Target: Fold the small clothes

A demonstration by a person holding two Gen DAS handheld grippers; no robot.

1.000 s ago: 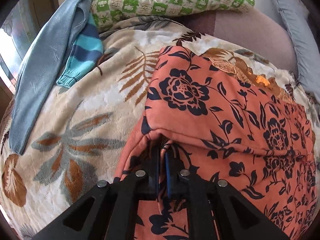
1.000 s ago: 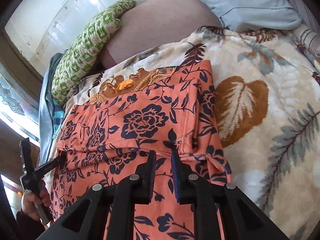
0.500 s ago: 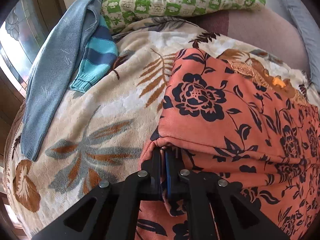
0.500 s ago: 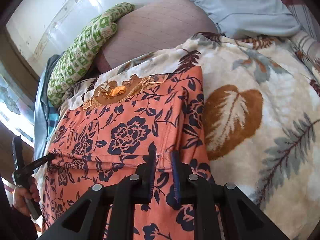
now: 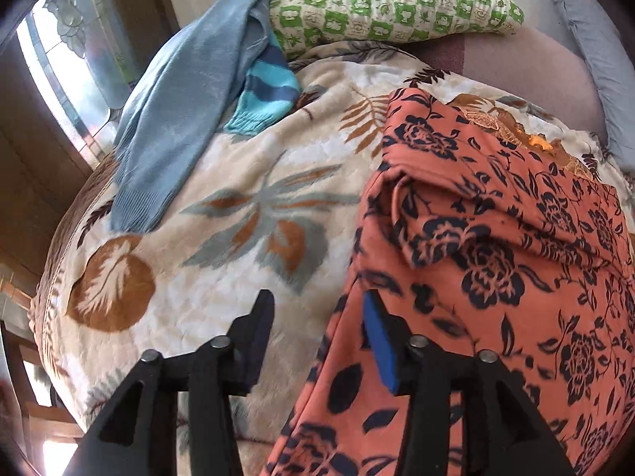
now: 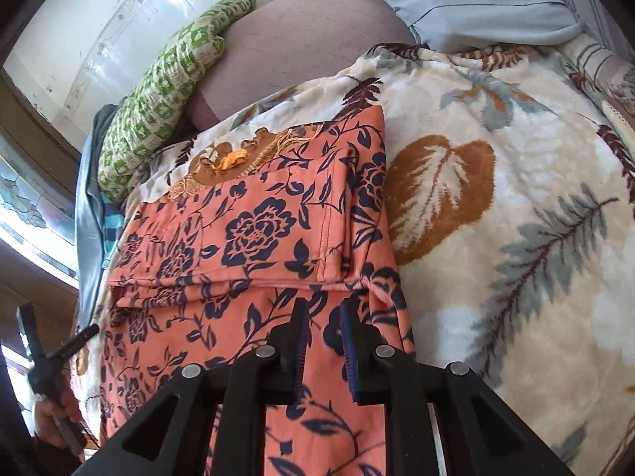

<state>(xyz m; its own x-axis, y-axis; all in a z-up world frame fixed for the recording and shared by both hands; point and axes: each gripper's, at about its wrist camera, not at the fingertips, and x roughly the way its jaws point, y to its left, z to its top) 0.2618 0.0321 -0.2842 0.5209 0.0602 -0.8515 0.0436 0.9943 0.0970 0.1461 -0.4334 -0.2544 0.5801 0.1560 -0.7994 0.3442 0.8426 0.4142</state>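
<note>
Claws (image 5: 317, 341) (image 6: 323, 341) low over orange garment (image 5: 496, 258) — both parted

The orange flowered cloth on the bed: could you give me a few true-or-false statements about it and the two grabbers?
1. The left gripper is open with nothing between its fingers. True.
2. The orange floral garment lies on a plain white sheet. False: it lies on a leaf-patterned blanket.
3. The green checked pillow lies beyond the garment. True.
4. The right gripper hangs over bare blanket. False: it is over the garment.
5. The striped sleeve rests on the garment. False: it lies apart.
</note>
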